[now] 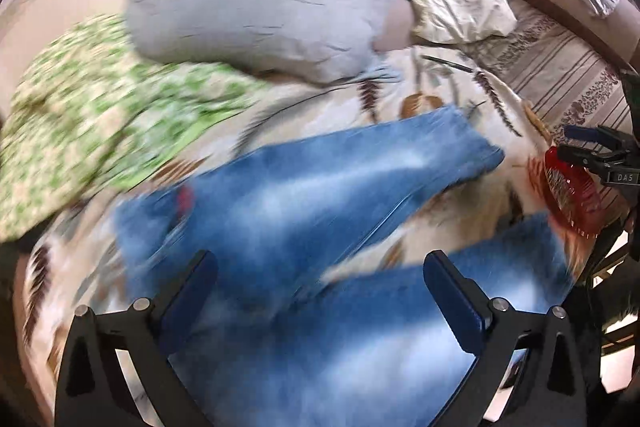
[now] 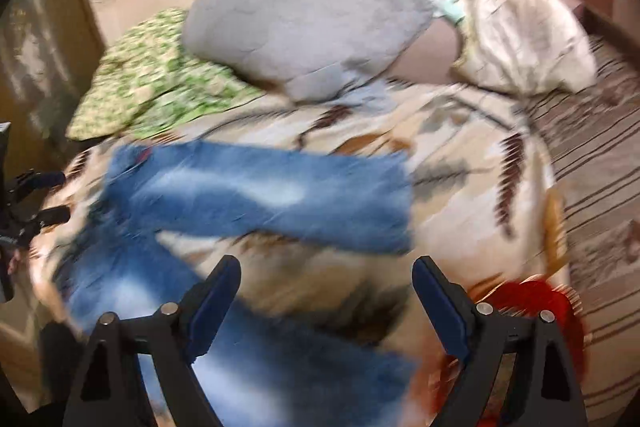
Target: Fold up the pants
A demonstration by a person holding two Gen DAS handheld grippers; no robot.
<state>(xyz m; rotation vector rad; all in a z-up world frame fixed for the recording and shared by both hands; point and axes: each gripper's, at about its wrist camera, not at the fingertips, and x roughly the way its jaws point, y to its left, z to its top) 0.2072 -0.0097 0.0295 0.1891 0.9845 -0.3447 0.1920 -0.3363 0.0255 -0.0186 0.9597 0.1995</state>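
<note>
Blue jeans (image 1: 304,195) lie spread on a leaf-print bedspread (image 1: 420,99), legs apart in a V. My left gripper (image 1: 320,267) is open and empty above the near leg and crotch. My right gripper (image 2: 326,271) is open and empty above the gap between the two legs (image 2: 256,191). The right gripper also shows at the right edge of the left wrist view (image 1: 576,143), and the left gripper at the left edge of the right wrist view (image 2: 44,197). Both views are motion-blurred.
A grey pillow (image 1: 256,3), a green floral cloth (image 1: 100,115) and a cream pillow (image 1: 456,3) lie at the far side of the bed. A red plastic basket (image 1: 572,195) sits by the jeans' hem. A striped sheet (image 1: 568,75) and brown headboard are at the right.
</note>
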